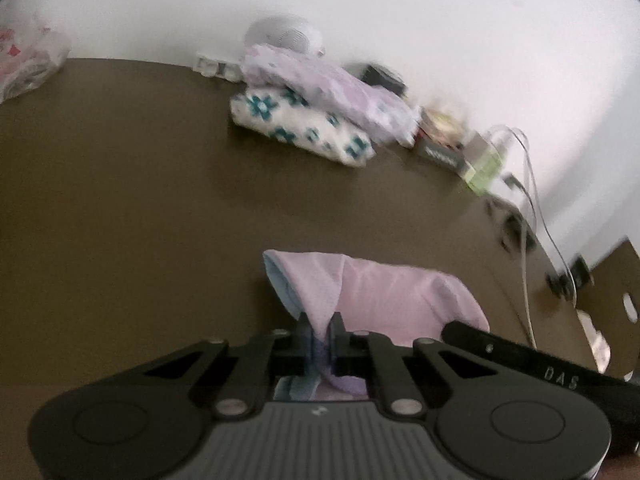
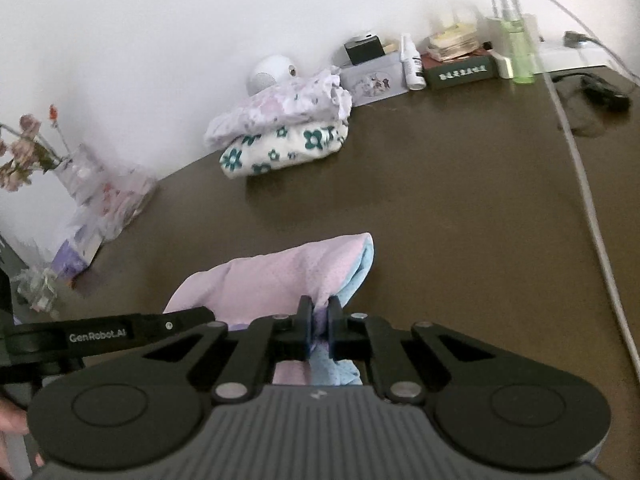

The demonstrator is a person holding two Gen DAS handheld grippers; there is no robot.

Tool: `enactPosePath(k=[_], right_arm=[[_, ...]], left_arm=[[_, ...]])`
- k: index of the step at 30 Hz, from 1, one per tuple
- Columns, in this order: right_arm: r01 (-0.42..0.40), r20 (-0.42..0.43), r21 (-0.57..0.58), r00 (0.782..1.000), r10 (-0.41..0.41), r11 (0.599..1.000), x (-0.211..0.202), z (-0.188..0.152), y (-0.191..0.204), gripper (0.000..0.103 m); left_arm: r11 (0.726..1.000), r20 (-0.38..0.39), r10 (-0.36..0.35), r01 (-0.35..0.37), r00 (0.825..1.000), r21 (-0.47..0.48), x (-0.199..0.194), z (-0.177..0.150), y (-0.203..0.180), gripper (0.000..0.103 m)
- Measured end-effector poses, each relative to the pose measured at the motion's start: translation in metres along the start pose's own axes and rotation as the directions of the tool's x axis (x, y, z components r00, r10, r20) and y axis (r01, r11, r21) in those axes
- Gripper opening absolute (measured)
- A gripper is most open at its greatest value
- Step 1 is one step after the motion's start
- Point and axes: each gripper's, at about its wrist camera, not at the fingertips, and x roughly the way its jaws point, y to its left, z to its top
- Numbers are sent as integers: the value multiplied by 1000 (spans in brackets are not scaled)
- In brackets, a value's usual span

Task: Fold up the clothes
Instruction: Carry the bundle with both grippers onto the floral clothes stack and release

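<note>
- left gripper (image 1: 319,330) clenched on a bunched edge of the pink garment (image 1: 384,292); right gripper (image 2: 319,318) clamped on the opposite edge of the same cloth, pale blue lining (image 2: 362,270) showing at that side
- garment sits at the near edge of the brown table (image 1: 140,200), slung between the two grippers; whether the middle rests on the table or is lifted, cannot tell; both grippers close together, likely so two corners travel as one for a fold
- judged step: mid-fold, carrying the pinched edge over; the fold is not laid flat yet
- folded stack at the back by the wall: floral lilac piece (image 2: 280,110) on top of white piece with teal flowers (image 2: 280,150); probably the drop spot for this one
- clutter: white round device (image 2: 270,74), spray bottle (image 2: 412,62), dark box (image 2: 460,72), green bottle (image 2: 520,48), white cable (image 2: 588,184) running down the right side, vase with dried flowers (image 2: 76,168) at left
- open table between garment and stack; cable could snag a wide swing on the right; left view blurred
</note>
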Motion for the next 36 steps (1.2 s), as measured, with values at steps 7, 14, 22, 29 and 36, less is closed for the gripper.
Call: enactPosePath(k=[7, 14, 22, 29, 36], right_arm=[[-85, 151, -125, 983, 104, 989, -21, 48, 36, 5], [-108, 288, -183, 945, 158, 977, -26, 128, 65, 5], [-101, 281, -183, 948, 151, 978, 42, 196, 60, 5], [-89, 234, -158, 964, 125, 983, 96, 208, 37, 5], [-27, 172, -143, 984, 52, 989, 130, 193, 8, 13]], left_arm=[[995, 158, -98, 102, 983, -17, -33, 55, -5, 5], [995, 295, -100, 101, 950, 12, -55, 140, -18, 5], [997, 292, -79, 80, 953, 8, 5, 216, -6, 6], [999, 237, -43, 44, 970, 2, 69, 228, 10, 6], [1000, 211, 5, -2, 977, -13, 94, 218, 26, 28]])
